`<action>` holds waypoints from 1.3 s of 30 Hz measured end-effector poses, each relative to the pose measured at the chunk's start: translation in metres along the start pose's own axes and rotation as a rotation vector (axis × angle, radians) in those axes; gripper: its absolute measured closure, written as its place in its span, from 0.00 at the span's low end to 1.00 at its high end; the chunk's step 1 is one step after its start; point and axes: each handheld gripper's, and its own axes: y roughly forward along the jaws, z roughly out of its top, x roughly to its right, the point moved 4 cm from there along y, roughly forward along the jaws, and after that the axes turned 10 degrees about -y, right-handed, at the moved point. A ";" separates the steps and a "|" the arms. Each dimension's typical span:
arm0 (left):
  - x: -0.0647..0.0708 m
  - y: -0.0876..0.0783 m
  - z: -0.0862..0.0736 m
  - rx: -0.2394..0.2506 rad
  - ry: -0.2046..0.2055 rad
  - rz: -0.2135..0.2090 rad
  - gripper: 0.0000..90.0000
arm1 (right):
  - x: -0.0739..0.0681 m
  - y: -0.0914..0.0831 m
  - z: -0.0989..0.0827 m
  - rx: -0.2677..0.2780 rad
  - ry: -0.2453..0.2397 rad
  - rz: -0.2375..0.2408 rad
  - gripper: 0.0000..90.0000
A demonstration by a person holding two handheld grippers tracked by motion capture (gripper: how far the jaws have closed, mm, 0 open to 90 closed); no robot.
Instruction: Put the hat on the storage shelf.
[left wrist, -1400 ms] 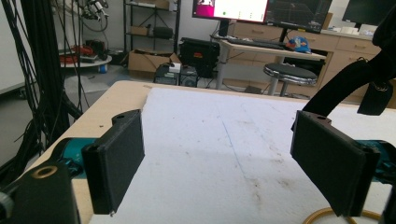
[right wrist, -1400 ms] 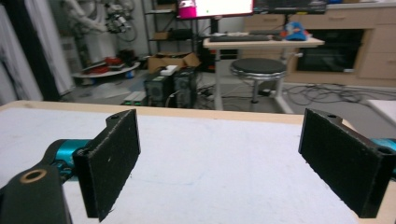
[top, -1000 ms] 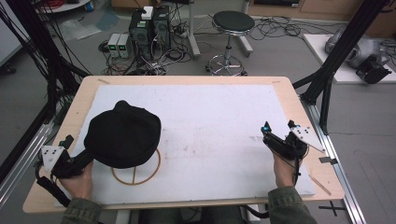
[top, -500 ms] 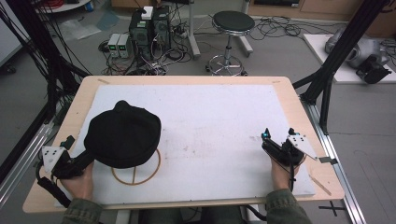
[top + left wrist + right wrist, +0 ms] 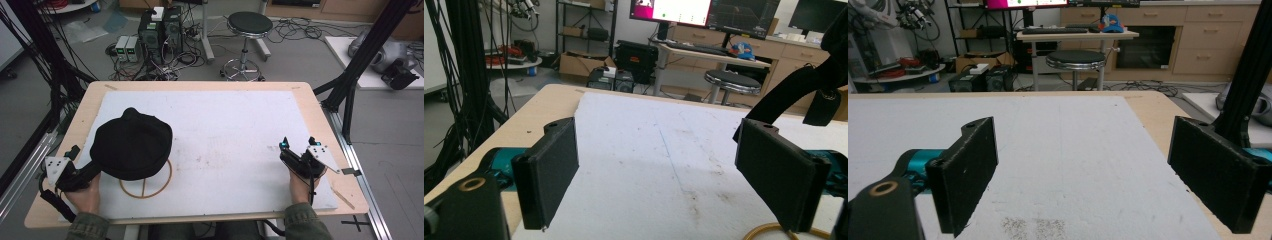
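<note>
On the left side of the high view sits a black hat (image 5: 131, 145), resting on a thin wooden ring stand (image 5: 145, 185) over the white mat (image 5: 225, 130). It has not moved since a second ago. At the lower left, the left gripper (image 5: 664, 175) stays in the same spot beside the hat, and its jaws are wide apart with nothing between them. At the lower right, the right gripper (image 5: 297, 145) has slid a little down toward the bottom edge. Its jaws are also wide apart and hold nothing.
</note>
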 end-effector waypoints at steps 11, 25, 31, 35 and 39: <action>-0.004 0.000 0.001 0.001 -0.014 0.010 0.20 | -0.001 0.000 -0.003 -0.010 -0.008 0.010 0.13; -0.003 0.001 0.000 -0.005 -0.011 0.005 0.20 | -0.002 0.001 -0.004 -0.020 -0.017 0.023 0.13; -0.004 0.001 0.000 -0.009 -0.012 0.007 0.20 | -0.004 0.001 -0.005 -0.030 -0.018 0.039 0.13; -0.003 0.001 0.000 -0.010 -0.013 0.005 0.20 | -0.004 0.001 -0.005 -0.029 -0.018 0.041 0.13; -0.003 0.001 0.000 -0.014 -0.009 0.003 0.20 | -0.004 0.001 -0.005 -0.030 -0.015 0.042 0.13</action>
